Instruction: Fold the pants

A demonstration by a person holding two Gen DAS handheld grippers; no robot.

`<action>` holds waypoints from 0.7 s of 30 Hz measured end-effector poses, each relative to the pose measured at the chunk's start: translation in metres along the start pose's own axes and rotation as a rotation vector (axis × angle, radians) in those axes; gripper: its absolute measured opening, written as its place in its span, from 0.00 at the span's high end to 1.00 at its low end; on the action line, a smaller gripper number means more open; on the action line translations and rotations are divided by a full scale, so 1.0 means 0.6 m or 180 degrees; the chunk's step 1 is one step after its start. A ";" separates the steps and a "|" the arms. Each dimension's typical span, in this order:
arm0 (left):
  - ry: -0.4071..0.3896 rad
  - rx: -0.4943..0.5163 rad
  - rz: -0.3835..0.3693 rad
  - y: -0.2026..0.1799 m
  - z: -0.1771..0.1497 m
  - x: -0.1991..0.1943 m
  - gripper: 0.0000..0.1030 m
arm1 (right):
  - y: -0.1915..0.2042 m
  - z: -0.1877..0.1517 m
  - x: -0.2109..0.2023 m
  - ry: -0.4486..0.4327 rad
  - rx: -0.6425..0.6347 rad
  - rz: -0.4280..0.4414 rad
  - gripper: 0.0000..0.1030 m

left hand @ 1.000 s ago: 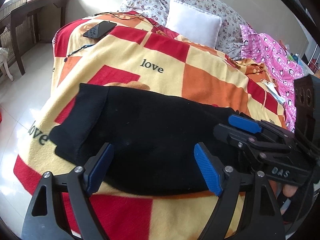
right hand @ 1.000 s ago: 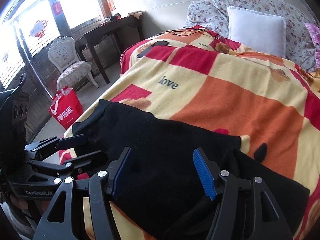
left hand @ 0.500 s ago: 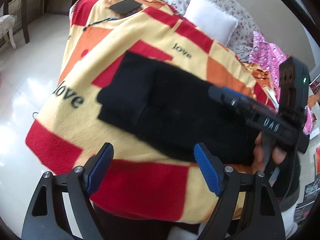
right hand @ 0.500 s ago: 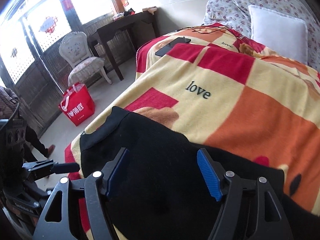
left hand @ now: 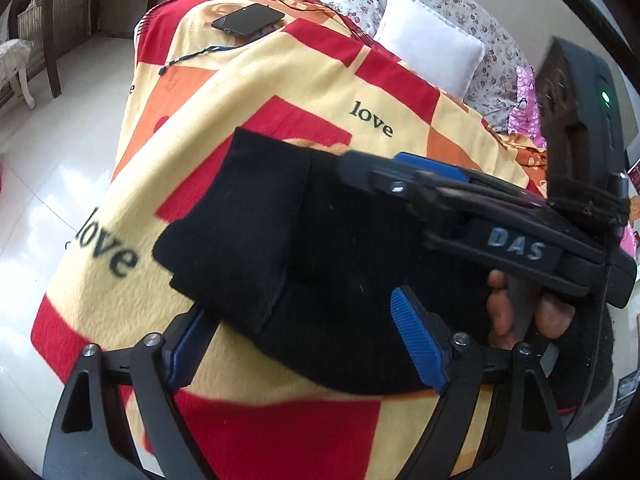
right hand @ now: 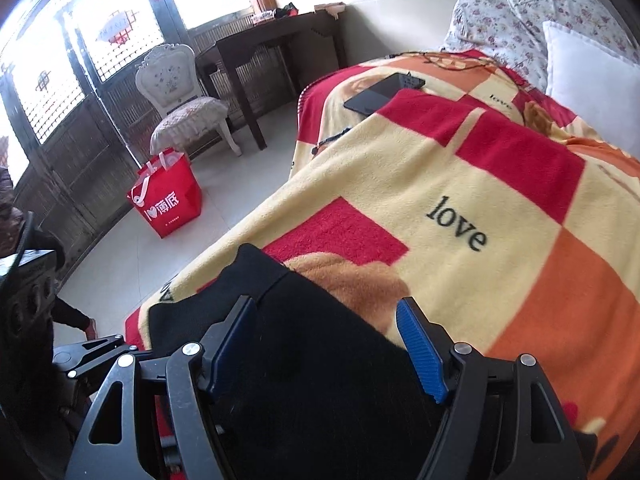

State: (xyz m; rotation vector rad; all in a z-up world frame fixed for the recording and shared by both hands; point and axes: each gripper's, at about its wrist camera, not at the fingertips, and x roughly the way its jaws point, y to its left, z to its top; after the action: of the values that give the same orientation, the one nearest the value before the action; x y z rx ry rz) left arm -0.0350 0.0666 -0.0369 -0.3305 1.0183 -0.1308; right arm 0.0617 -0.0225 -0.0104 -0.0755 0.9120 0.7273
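Both grippers, left and right, stand open; pants near the blanket's 7 o'clock edge could slide off.

Beyond the black pants the blanket lies bare toward 12 o'clock — open passage. At 11 o'clock a phone and a cord block the bed's corner; at 1 o'clock a white pillow. Off the bed at 10 o'clock, bare floor reaches a red bag and a chair.

A home bedroom: a bed under a checked fleece blanket, pillows, and an ornate chair.
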 end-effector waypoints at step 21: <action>-0.0160 0.0175 0.0242 -0.019 0.009 -0.004 0.59 | 0.017 0.001 0.032 0.0003 -0.0045 0.0114 0.86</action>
State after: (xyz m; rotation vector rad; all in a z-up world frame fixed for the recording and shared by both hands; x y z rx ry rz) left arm -0.0311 0.0577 -0.0289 -0.2435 0.9744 -0.0813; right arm 0.0636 -0.0042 -0.0222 -0.0723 0.9109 0.7671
